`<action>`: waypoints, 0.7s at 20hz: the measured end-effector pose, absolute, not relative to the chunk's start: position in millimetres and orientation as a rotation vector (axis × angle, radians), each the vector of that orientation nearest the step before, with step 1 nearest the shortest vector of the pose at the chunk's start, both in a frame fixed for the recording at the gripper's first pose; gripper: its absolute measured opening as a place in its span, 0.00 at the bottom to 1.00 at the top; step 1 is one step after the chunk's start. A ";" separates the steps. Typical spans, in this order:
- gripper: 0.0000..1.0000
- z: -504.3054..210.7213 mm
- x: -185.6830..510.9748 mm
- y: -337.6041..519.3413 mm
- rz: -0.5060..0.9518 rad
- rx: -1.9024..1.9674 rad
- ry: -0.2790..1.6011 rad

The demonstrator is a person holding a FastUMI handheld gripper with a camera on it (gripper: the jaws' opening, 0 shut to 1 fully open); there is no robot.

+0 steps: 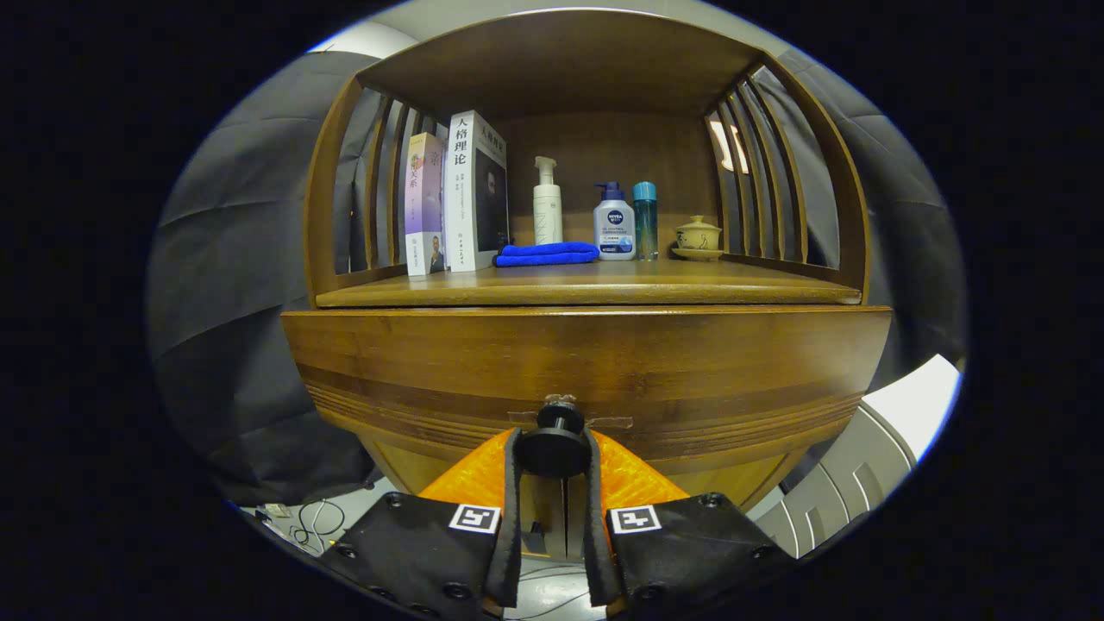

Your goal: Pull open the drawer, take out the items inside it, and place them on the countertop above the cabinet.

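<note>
in the gripper view, the tool (553,457) is clenched on the round black knob (553,448) of the brown wooden drawer (586,362); both fingers press against the knob's sides, one on each flank. the knob is a smooth dark disc on a short stem, fixed to the middle of the drawer front. the drawer front is a broad panel of glossy, grained wood with fine grooved lines running along its lower part. whether it has slid out from the cabinet cannot be told, and nothing of its inside shows.

just above the drawer lies the smooth wooden tabletop (690,289), set inside a wooden frame with slatted sides and a flat roof. on it, beyond the fingers, stand two upright paperback books (457,203), touching one another. just beside them lies a folded blue cloth (545,254) of soft, fuzzy weave. behind the cloth stands a tall white pump bottle (547,207). next comes a squat white pump bottle with a dark blue top (614,224), and close beside it a slim teal cylindrical bottle (645,220). apart from these sits a small tan lidded ceramic cup on a saucer (698,237).

below the cabinet, loose cables (310,522) lie on the pale floor.
</note>
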State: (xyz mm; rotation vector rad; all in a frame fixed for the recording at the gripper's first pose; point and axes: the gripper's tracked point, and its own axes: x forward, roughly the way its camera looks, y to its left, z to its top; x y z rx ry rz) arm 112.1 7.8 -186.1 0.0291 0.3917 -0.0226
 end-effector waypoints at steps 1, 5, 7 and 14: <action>0.32 -186.1 106.5 8.9 -0.018 0.022 0.395; 0.32 -184.4 86.7 11.5 -0.005 0.017 0.399; 0.32 -183.7 77.8 12.8 0.001 0.022 0.399; 0.32 -180.4 43.2 17.8 0.024 -0.011 0.403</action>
